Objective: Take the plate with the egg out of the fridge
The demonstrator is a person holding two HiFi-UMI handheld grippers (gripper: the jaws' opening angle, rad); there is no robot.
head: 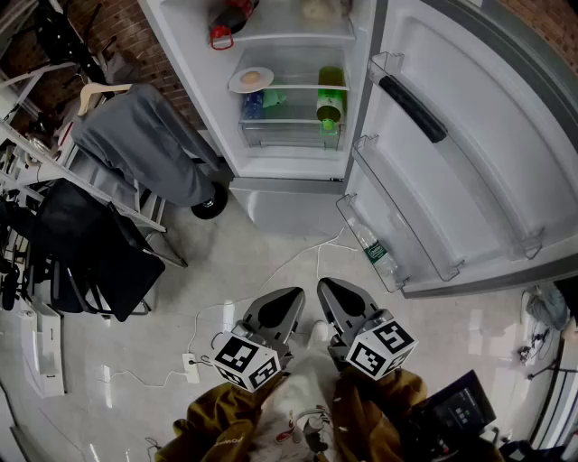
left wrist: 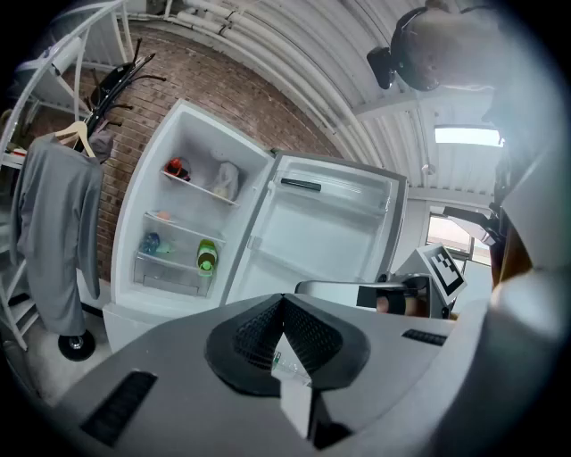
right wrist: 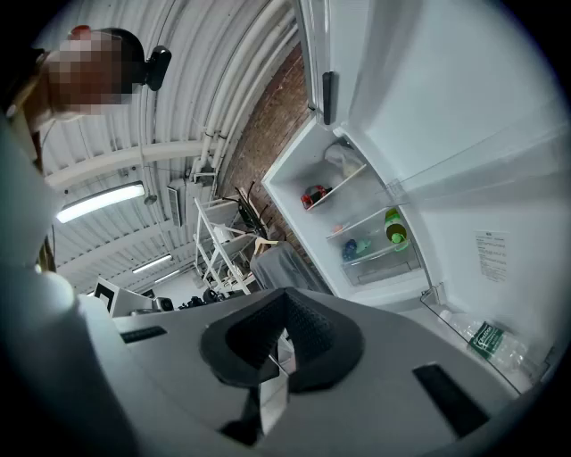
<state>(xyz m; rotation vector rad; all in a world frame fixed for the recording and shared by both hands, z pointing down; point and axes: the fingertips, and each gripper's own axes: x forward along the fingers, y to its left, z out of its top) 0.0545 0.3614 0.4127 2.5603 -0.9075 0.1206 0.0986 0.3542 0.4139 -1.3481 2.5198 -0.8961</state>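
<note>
The fridge (head: 298, 162) stands open ahead of me. A white plate with the egg (head: 251, 79) rests on its middle shelf, left side; in the left gripper view the plate (left wrist: 161, 215) is small and far off. My left gripper (head: 291, 298) and right gripper (head: 327, 291) hover side by side low over the floor, well short of the fridge. Both are shut with nothing between their jaws. In the gripper views the left gripper's (left wrist: 282, 308) and the right gripper's (right wrist: 285, 314) ribbed pads meet.
A green bottle (head: 330, 95) and a blue item (head: 254, 104) sit on the shelf under the plate, a red item (head: 226, 27) above. The open door (head: 452, 153) swings right, with a bottle (head: 375, 251) in its lowest bin. A grey garment (head: 135, 135), racks and a floor cable (head: 191, 365) lie left.
</note>
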